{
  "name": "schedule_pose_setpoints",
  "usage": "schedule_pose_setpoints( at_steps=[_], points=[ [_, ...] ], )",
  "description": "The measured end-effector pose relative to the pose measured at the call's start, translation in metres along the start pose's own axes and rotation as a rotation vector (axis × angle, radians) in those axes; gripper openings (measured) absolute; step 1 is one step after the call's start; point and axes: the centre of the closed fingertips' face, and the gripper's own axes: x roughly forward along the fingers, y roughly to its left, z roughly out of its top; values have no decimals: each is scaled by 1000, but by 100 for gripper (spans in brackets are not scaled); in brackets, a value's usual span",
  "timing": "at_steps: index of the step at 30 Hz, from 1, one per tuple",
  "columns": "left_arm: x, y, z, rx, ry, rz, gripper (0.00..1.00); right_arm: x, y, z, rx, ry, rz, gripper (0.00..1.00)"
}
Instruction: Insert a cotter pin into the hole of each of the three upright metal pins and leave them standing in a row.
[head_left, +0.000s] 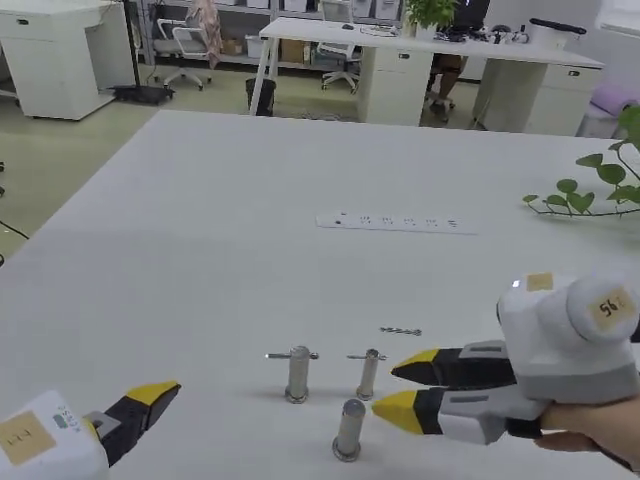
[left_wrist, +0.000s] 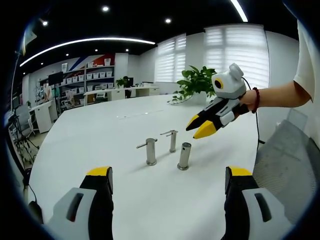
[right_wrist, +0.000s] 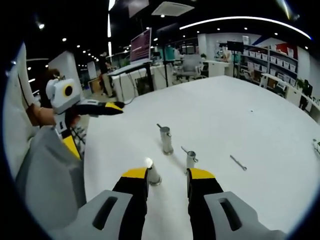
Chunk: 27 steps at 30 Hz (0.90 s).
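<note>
R gripper (head_left: 386, 388): jaws apart, empty, just right of bare pin (head_left: 349, 430). Behind bare pin: pin A (head_left: 297, 378) & pin B (head_left: 369, 378), both w/ cotters in. Loose cotter (head_left: 400, 331) lies further behind. L gripper (left_wrist: 167, 175): jaws wide apart, empty, well left of bare pin.

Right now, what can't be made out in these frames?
1. Nearest pin: right gripper view, partly behind a jaw of the right tool; hole too small to see.
2. Loose cotter pin: head view, too small for detail.
3. Left tool: head view, cut off by bottom-left edge.

cotter pin (head_left: 400, 331) behind metal pins (head_left: 369, 374), on table (head_left: 250, 220)
</note>
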Motion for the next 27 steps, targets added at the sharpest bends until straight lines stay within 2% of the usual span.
schedule_pose_setpoints(
  at_steps=[7,12,13,16,20,22,27],
  points=[
    [3,3,1,7,8,2,93,-11,-30,-4,25,26,-56,30],
    [5,4,1,9,13,0,93,-12,-49,-8,18,56,-87,30],
    [5,4,2,4,8,2,92,-12,-58,-10,19,67,-89,30],
    [6,5,4,-7,-3,3,92,-11,-71,-12,38,80,-101,29],
    [9,7,4,-10,5,10,90,-7,-85,-15,20,109,-111,29],
    [10,8,3,-12,8,13,90,-4,-95,-16,32,118,-139,29],
    [14,10,4,-14,12,17,89,8,-109,-17,1,143,-161,27]
  ],
)
